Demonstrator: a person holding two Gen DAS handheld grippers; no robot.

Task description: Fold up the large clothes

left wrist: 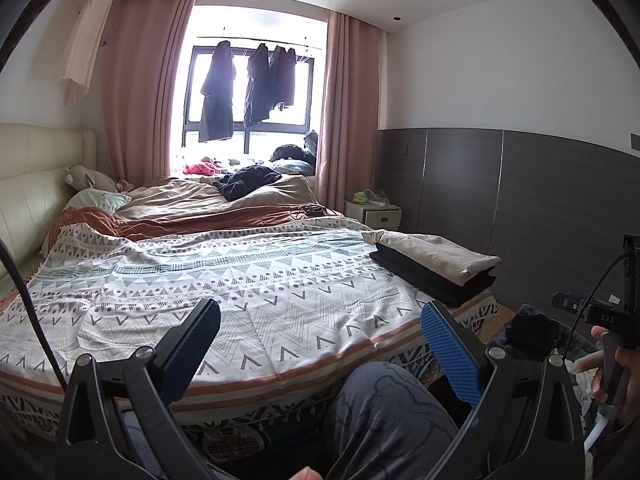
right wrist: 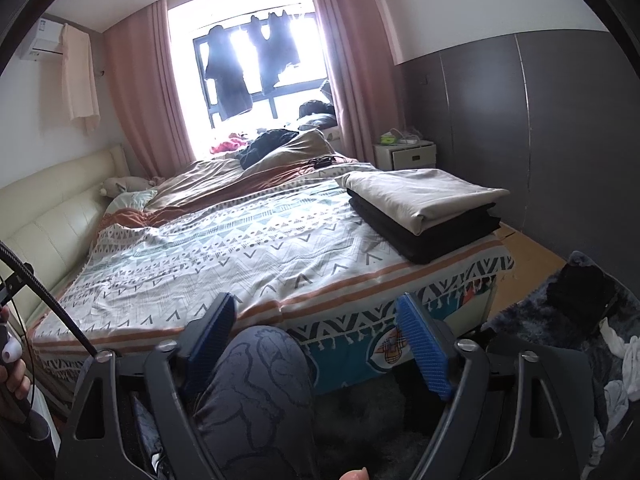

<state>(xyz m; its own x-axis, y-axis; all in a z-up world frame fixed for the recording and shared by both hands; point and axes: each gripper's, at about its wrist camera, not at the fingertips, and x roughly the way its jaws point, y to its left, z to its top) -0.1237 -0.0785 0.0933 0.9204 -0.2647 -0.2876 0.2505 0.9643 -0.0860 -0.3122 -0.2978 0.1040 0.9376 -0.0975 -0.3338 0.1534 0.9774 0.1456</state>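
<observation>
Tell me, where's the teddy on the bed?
In both views the stuffed toy lies far left, against the cream headboard, right above the white pillow.

A wide bed under a patterned cover. At its near right corner, a folded beige cloth tops a folded black cloth. Rumpled brown bedding lies far.

Before you lies the bed, its headboard to your left. A stack of folded clothes sits on its near right corner. Behind it, the window; right of that, a nightstand.
</observation>
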